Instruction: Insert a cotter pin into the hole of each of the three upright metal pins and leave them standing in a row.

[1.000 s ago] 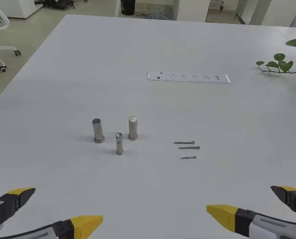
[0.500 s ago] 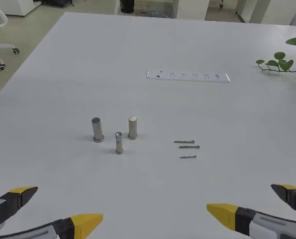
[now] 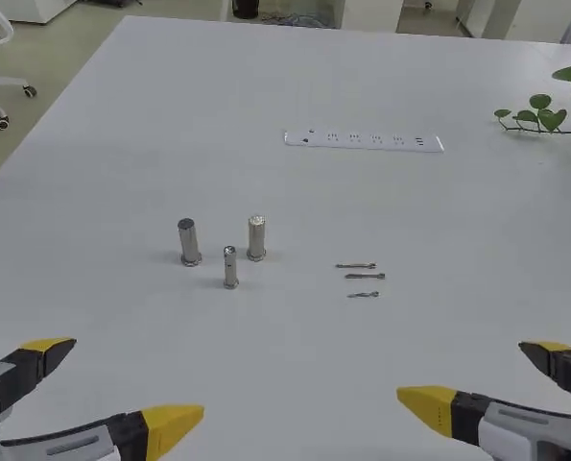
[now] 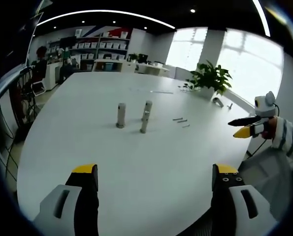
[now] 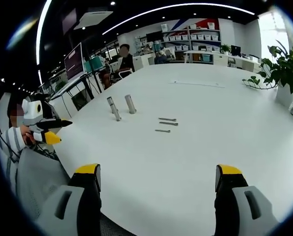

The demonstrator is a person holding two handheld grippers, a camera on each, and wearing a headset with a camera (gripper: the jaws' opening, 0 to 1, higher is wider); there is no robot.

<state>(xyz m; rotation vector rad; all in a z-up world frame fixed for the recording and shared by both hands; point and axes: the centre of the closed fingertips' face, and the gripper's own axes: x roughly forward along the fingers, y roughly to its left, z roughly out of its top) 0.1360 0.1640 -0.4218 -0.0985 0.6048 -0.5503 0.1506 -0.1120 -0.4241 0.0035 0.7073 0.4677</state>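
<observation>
While both grippers hang low over the near edge of the white table (image 3: 295,375), each stands with its jaws spread wide and nothing between them. The left gripper (image 3: 122,382) points forward and slightly right, the right gripper (image 3: 474,373) forward and slightly left. In the left gripper view the right gripper (image 4: 242,128) shows at the far right, held by a hand in a striped sleeve.

Well ahead stand three upright metal pins: the left pin (image 3: 189,241), the thinner middle pin (image 3: 230,266) set nearer, and the right pin (image 3: 256,238). To their right, apart from them, three cotter pins (image 3: 366,276) lie flat and roughly parallel, none inserted. A power strip (image 3: 364,141) lies farther back.

Compared with a second ago, pins and cotter pins keep their places; the grippers sit slightly higher, their jaws as wide as before.
</observation>
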